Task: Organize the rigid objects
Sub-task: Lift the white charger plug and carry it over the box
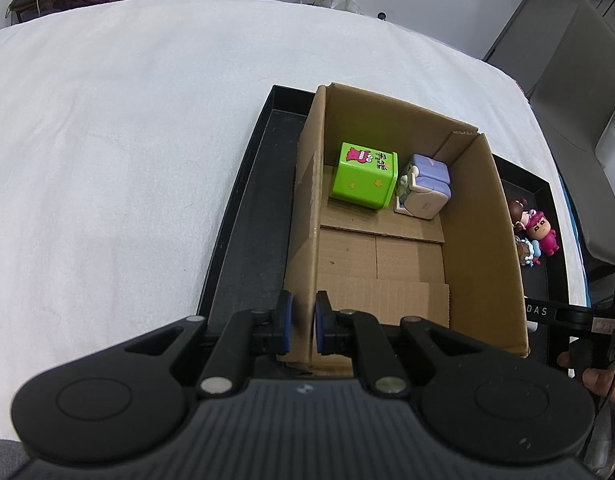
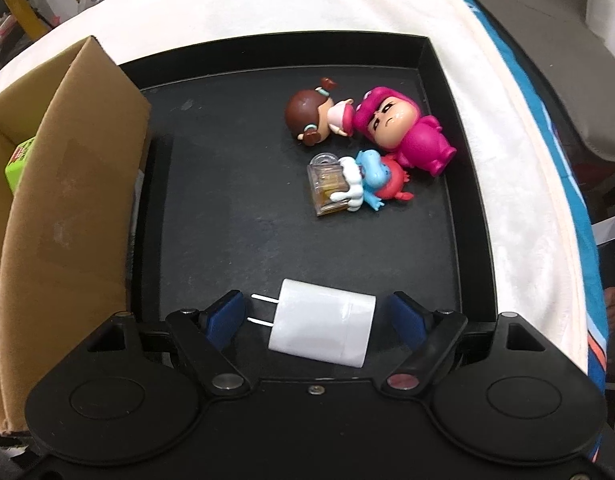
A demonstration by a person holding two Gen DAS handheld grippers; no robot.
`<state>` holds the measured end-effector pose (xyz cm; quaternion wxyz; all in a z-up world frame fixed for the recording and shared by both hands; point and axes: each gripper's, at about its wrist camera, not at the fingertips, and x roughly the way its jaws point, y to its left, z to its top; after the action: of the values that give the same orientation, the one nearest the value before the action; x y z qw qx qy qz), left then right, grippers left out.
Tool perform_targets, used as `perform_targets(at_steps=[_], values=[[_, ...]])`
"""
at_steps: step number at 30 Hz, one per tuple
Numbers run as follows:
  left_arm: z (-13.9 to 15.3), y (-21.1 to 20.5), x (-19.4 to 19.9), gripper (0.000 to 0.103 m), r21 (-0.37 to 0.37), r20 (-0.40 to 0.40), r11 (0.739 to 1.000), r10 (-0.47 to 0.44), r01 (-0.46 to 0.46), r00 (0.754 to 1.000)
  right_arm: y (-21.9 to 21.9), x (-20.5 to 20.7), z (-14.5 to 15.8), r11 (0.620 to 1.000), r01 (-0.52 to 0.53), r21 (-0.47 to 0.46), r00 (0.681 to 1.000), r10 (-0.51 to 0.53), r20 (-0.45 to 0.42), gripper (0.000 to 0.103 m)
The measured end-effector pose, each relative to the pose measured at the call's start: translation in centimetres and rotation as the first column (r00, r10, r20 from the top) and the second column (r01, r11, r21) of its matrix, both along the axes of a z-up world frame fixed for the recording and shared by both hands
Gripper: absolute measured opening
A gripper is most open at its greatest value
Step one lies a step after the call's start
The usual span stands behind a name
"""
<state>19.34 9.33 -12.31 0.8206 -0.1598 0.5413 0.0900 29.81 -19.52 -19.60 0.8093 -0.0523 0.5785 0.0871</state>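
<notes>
My left gripper [image 1: 303, 322] is shut on the near left wall of an open cardboard box [image 1: 479, 240]. A green cube [image 1: 363, 180] and a purple-and-white toy [image 1: 425, 186] sit at the box's far end. In the right wrist view my right gripper [image 2: 317, 318] stands open over the black tray [image 2: 235, 220]. A white charger plug [image 2: 323, 328] lies between its blue pads [image 2: 223, 316] with a gap on each side, prongs pointing left. Farther back lie a pink figure [image 2: 403, 132], a brown-haired doll [image 2: 311, 116] and a blue-and-red figure with a clear case [image 2: 347, 186].
The box [image 2: 67, 208] stands in the tray's left part, its wall close to the right gripper's left finger. The tray [image 1: 243, 240] rests on a white cloth [image 1: 107, 140]. A hand [image 1: 599, 380] shows at the right edge. Shoes and bags lie on the floor beyond.
</notes>
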Motion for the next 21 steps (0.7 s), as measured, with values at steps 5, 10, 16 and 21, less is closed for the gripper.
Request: perform_targets(at_steps=[5, 10, 16, 21], values=[[0.0, 0.0, 0.0, 0.01, 0.0, 0.001, 1.0, 0.003, -0.003, 1.0, -0.1, -0.4, -0.1, 1.0, 0.004, -0.013, 1.0, -0.004, 0.007, 0.077], [0.0, 0.0, -0.1, 0.01, 0.003, 0.001, 1.0, 0.002, -0.002, 1.0, -0.2, -0.8, -0.2, 1.0, -0.018, -0.01, 1.0, 0.018, 0.0, 0.064], [0.0, 0.0, -0.1, 0.01, 0.004, -0.002, 1.0, -0.002, 0.002, 1.0, -0.1, -1.6, 0.3, 1.0, -0.029, -0.008, 1.0, 0.029, -0.001, 0.062], [-0.1, -0.1, 0.0, 0.01, 0.007, -0.004, 1.0, -0.005, 0.005, 1.0, -0.4, -1.3, 0.6, 0.999, -0.027, 0.034, 1.0, 0.028, -0.006, 0.062]])
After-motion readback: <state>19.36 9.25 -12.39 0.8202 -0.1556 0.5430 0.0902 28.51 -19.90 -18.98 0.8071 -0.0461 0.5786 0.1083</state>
